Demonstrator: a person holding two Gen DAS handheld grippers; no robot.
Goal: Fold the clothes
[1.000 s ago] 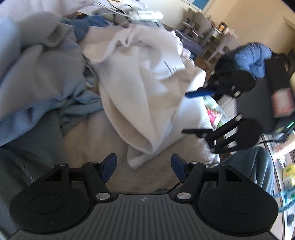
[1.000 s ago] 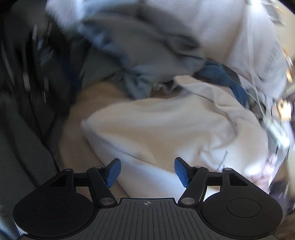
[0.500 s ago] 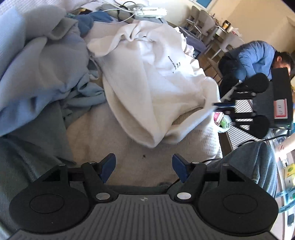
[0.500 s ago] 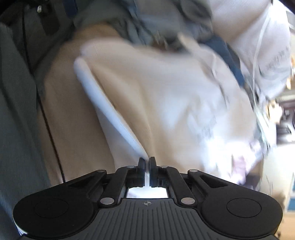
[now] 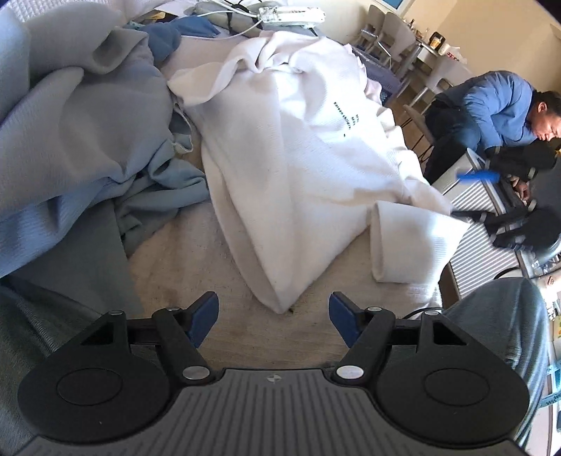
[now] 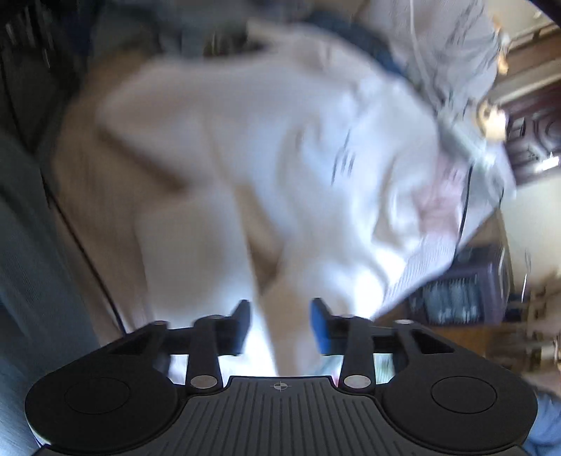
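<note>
White sweatshirt (image 5: pixel 301 147) lies just beyond left tool (image 5: pixel 273 317)

**What I can count from here**

I hold two tools: my left hand-held gripper (image 5: pixel 273 317) and my right hand-held gripper (image 6: pixel 280 324). One white sweatshirt (image 5: pixel 308 168) lies spread out. Beside it I count one pale blue-grey garment (image 5: pixel 87 140) and one darker blue piece (image 5: pixel 178 35) (the heap may hide more). One power strip (image 5: pixel 291 14). One person in a blue top (image 5: pixel 498 101).

The white sweatshirt (image 5: pixel 315 147) bears small dark printed lines, too tiny to read.
</note>
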